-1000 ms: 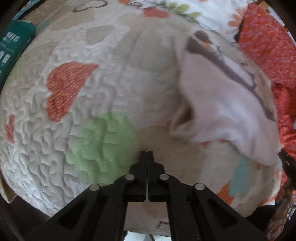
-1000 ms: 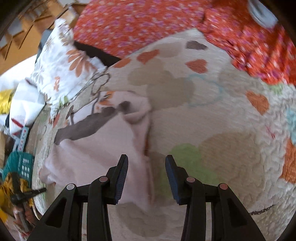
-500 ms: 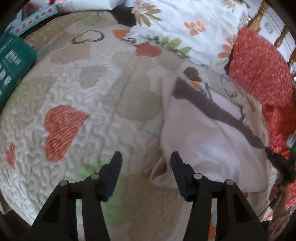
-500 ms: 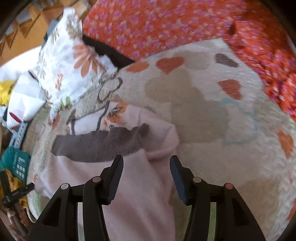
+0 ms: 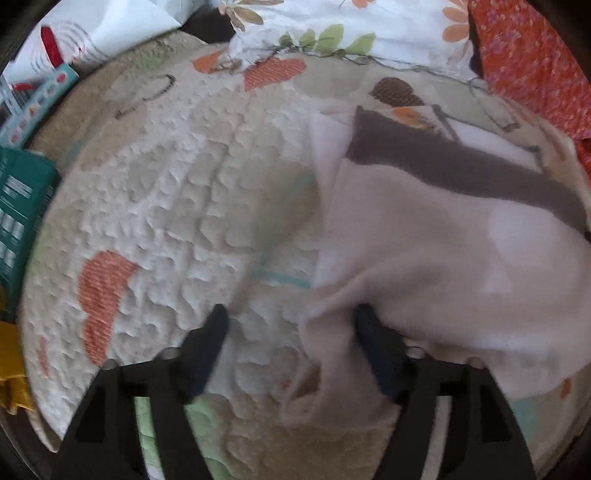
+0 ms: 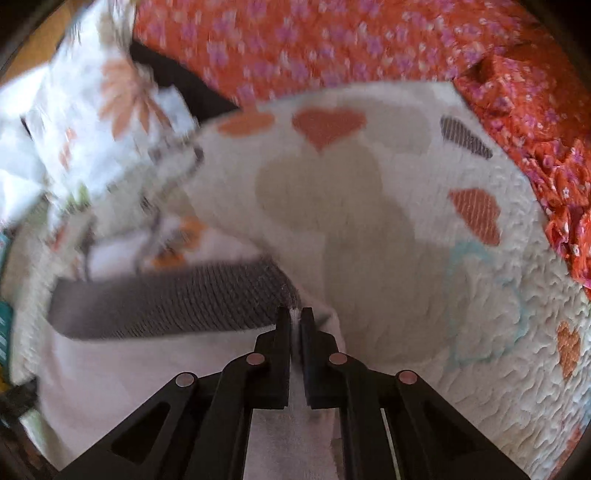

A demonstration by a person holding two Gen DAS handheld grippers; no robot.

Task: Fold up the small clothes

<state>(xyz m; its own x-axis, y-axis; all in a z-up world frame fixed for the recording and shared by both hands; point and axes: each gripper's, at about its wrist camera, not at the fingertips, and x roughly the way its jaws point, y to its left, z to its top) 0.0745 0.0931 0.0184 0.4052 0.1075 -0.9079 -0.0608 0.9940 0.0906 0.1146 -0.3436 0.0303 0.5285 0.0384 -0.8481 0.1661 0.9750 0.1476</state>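
Observation:
A small pale pink garment (image 5: pixel 424 258) with a grey waistband (image 5: pixel 461 170) lies on a quilt with heart prints (image 5: pixel 184 203). My left gripper (image 5: pixel 291 325) hangs over the garment's near left corner, its jaws opening. A loose fold of the cloth lies between the fingers, close to the right finger (image 5: pixel 369 332), and is not pinched. In the right wrist view my right gripper (image 6: pixel 295 314) is shut on the garment (image 6: pixel 147 369) at the right end of the grey waistband (image 6: pixel 166 302), with white cloth showing between the tips.
A white pillow with flower prints (image 5: pixel 332 29) lies at the far side of the quilt (image 6: pixel 369 203). A red flowered cloth (image 6: pixel 332 44) borders the quilt's far and right sides. A green basket (image 5: pixel 18 206) and yellow cloth (image 5: pixel 11 369) sit off the left edge.
My left gripper went from shut to open and moved over to the garment's corner. My right gripper moved up the garment to the grey waistband and shut on it.

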